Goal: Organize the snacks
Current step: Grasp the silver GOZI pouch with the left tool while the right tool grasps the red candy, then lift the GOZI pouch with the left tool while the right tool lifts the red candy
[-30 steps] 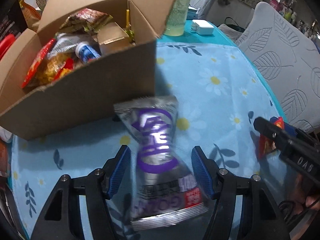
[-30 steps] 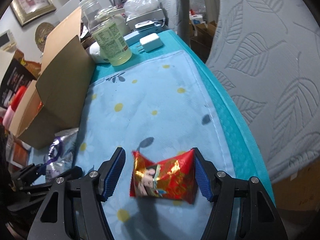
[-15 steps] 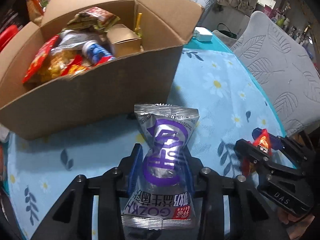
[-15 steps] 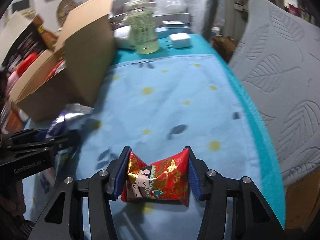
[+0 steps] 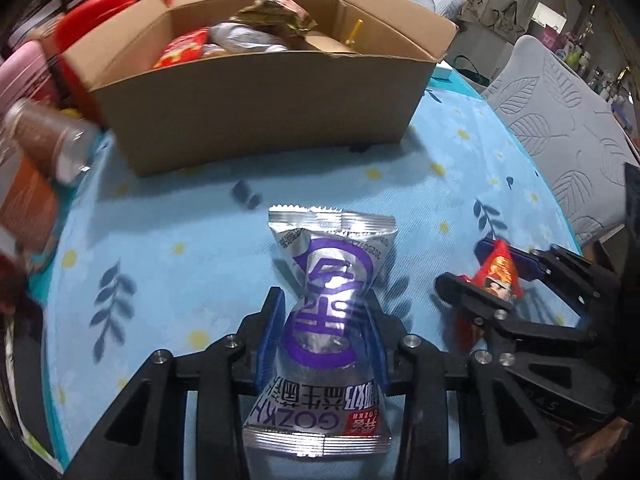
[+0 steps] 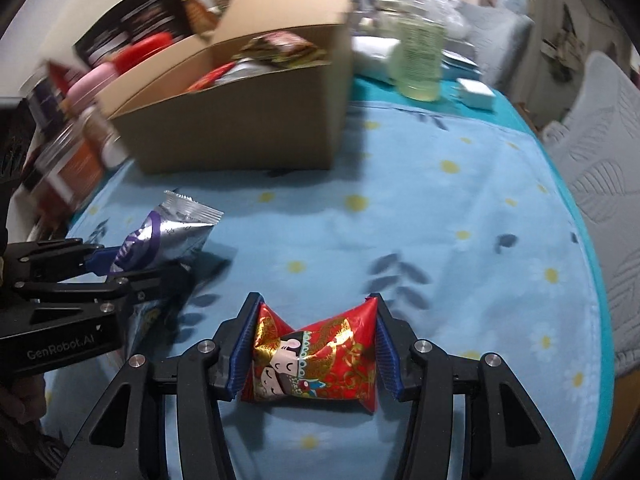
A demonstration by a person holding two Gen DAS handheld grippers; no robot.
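My left gripper (image 5: 326,312) is shut on a silver and purple snack packet (image 5: 328,292), pinching its waist above the blue flowered tablecloth. The right wrist view shows that packet (image 6: 172,236) at the left, in the left gripper (image 6: 132,268). My right gripper (image 6: 316,320) is shut on a red and gold snack packet (image 6: 316,356) with a cartoon figure; the left wrist view shows this packet (image 5: 496,272) at the right. Beyond both stands an open cardboard box (image 5: 256,100) holding several snack packets. In the right wrist view the box (image 6: 240,128) is at the upper left.
Jars and red and pink containers (image 5: 44,92) crowd the table's left side beside the box. A bottle of pale liquid (image 6: 420,56) and a white charger (image 6: 476,94) sit behind the box. A grey leaf-patterned chair (image 6: 604,160) stands past the right edge.
Both grippers closed on their packets and lifted them off the cloth. Both views have swung left, so the box now sits ahead and the jars on the left have come into view.
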